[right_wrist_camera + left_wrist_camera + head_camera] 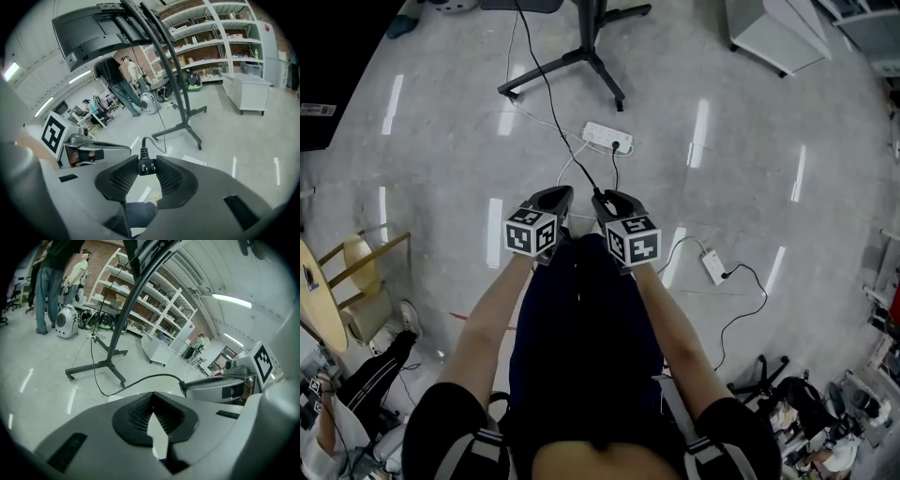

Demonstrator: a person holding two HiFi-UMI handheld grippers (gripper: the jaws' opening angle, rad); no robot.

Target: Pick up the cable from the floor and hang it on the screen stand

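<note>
Black cable (pixel 142 148), plug end clamped in right gripper (pixel 146 163), cord trailing ahead to floor (pixel 243 136); left gripper (pixel 151 398) alongside, closed, empty.

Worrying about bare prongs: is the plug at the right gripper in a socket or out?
Out: the right gripper clamps the plug, its two prongs bare.

A white power strip (pixel 607 137) lies on the grey floor (pixel 441 159) just ahead of the right gripper (pixel 614 200). A small white adapter (pixel 714 266) lies to this gripper's right. A wooden chair (pixel 367 272) stands well left of the left gripper (pixel 555 195). White shelves (pixel 220 42) and a white cabinet (pixel 246 89) stand far ahead.
</note>
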